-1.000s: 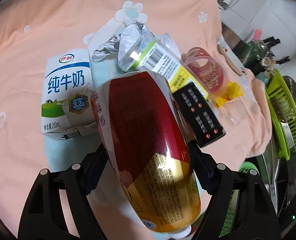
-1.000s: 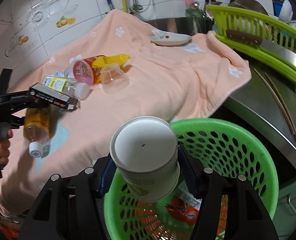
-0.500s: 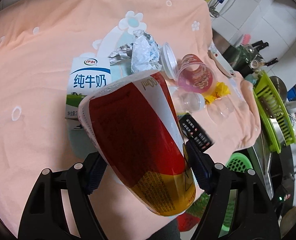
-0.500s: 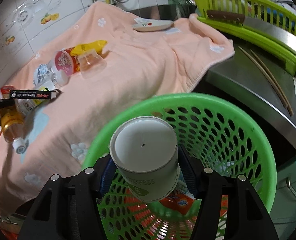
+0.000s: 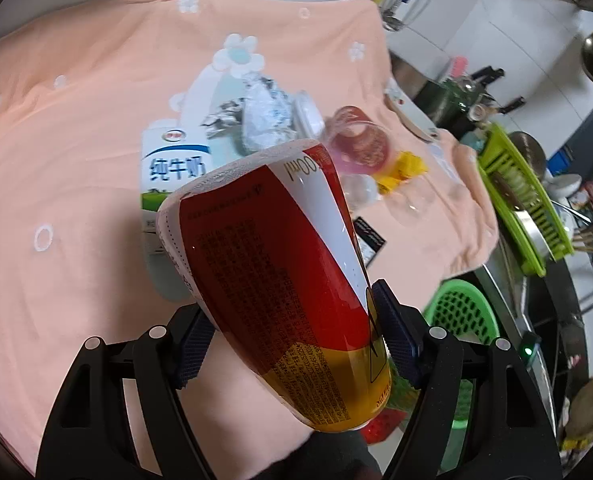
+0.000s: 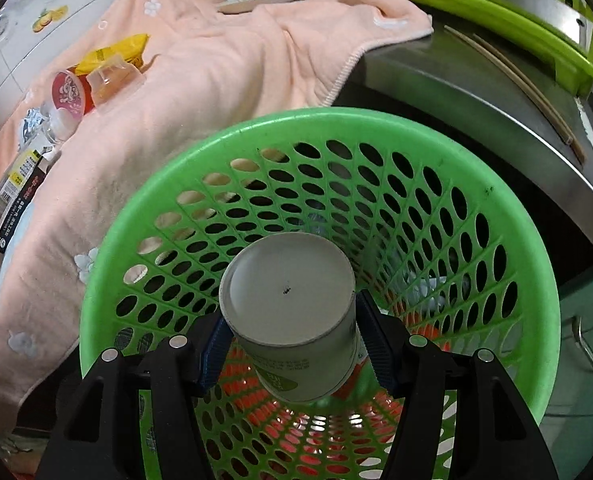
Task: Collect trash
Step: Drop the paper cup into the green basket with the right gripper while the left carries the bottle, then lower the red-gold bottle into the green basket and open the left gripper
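Note:
My left gripper (image 5: 292, 344) is shut on a red and gold drink bottle (image 5: 280, 272), held above the peach towel (image 5: 76, 120). My right gripper (image 6: 292, 340) is shut on a white paper cup (image 6: 292, 312), bottom toward the camera, held inside the mouth of the green mesh basket (image 6: 532, 280), which also shows in the left wrist view (image 5: 464, 308). Trash lies in the basket's bottom. On the towel lie a milk carton (image 5: 172, 164), crumpled foil (image 5: 260, 120), a pink cup (image 5: 360, 144), a yellow wrapper (image 6: 116, 52) and a black box (image 6: 20, 208).
A lime dish rack (image 6: 476, 4) stands on the steel counter (image 6: 456, 92), with chopsticks (image 6: 528, 92) lying beside it. A small plate (image 6: 256, 0) sits at the towel's far end. Tiled wall and pipes are behind.
My left gripper has lifted the bottle higher and drawn back from the towel. My right gripper has carried the cup over the basket and down into its mouth.

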A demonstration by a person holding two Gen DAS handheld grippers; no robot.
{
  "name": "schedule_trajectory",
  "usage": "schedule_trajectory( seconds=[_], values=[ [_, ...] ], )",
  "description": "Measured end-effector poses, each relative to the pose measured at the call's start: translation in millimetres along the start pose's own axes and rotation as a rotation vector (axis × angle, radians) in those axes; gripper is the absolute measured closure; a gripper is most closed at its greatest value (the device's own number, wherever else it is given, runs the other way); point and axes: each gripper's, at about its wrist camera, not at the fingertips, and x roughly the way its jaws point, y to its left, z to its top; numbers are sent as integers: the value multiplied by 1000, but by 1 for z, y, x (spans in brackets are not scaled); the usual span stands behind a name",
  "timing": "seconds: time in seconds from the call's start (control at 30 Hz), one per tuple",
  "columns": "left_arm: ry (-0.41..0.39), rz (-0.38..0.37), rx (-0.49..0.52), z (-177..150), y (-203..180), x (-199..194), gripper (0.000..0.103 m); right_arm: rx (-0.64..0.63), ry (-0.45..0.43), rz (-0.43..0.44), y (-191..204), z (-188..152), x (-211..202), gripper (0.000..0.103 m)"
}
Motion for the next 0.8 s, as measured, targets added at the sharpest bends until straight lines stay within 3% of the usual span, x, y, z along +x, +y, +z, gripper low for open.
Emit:
schedule_trajectory(
  seconds=[0.37, 0.8],
  values=[
    [66, -128, 115, -2, -62, 19, 30, 0, 17, 12, 2, -5, -5, 38],
    [204, -264, 328, -22, -185, 86, 30, 48, -154, -11, -25, -7, -80, 37]
  ],
)
